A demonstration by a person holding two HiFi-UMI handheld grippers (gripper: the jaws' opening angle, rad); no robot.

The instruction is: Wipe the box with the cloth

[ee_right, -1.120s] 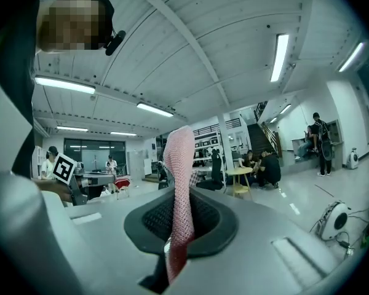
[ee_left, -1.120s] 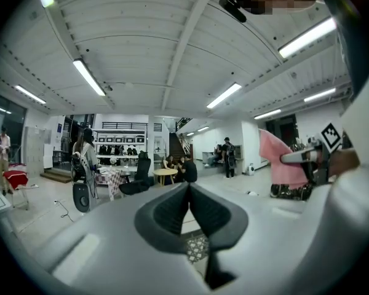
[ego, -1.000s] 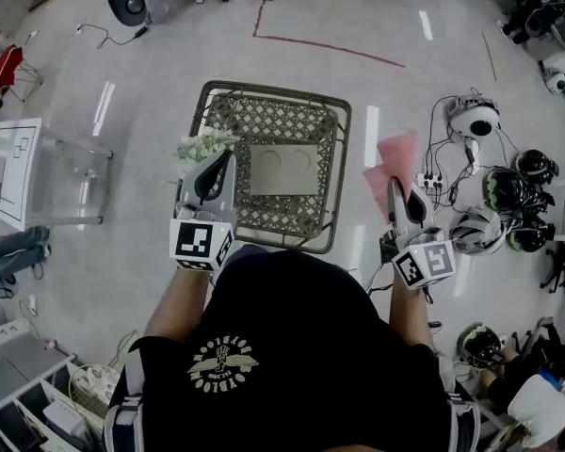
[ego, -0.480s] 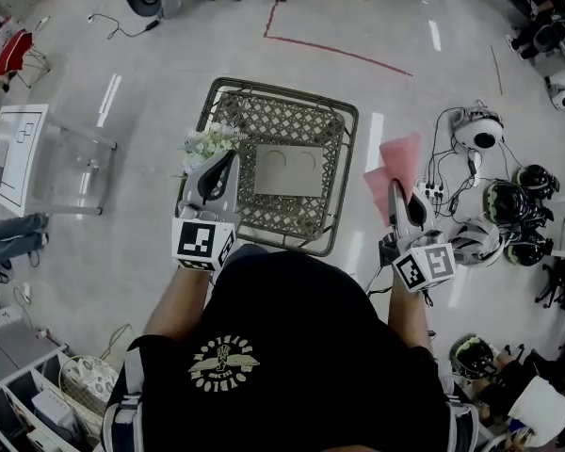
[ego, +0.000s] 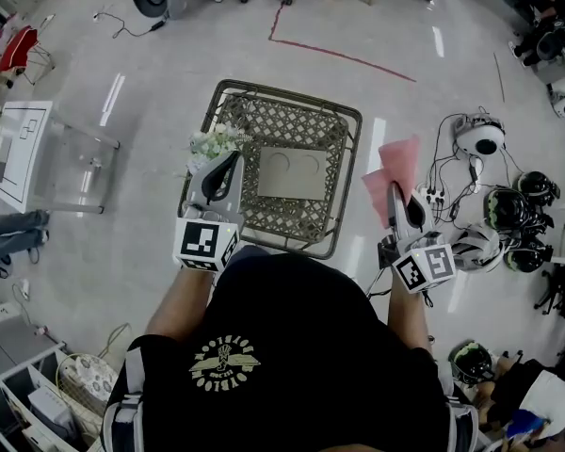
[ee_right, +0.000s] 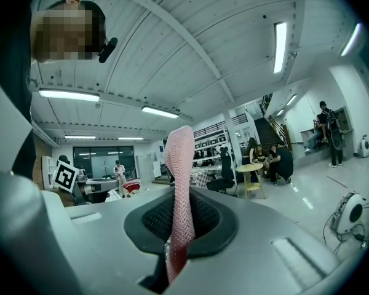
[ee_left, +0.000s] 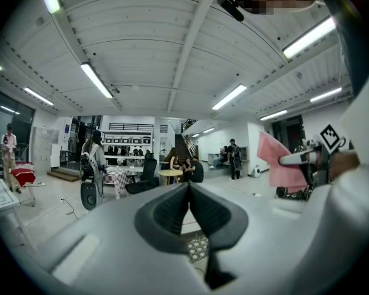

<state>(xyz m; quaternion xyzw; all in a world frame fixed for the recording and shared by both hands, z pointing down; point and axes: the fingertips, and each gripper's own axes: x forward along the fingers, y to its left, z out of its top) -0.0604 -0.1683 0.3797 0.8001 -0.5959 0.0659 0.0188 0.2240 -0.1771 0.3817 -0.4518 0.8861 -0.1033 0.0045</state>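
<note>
Holding the pink cloth (ego: 393,169) pinched upright, right gripper (ego: 396,192) hangs off the wicker table's (ego: 264,92) right edge. Box (ego: 295,174) lies flat mid-table, to its left, long axis crosswise. Left gripper (ego: 229,162), jaws together and empty, is nearer, probably above the table.

Lattice table (ego: 284,121) carries flat box (ego: 293,173); flowers (ego: 211,142) at left edge

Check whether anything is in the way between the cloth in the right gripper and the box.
Nothing visible does. The right gripper clamps the pink cloth just past the right edge of the table; the box lies flat mid-table, only bare lattice between them. The flowers sit on the far left.
</note>
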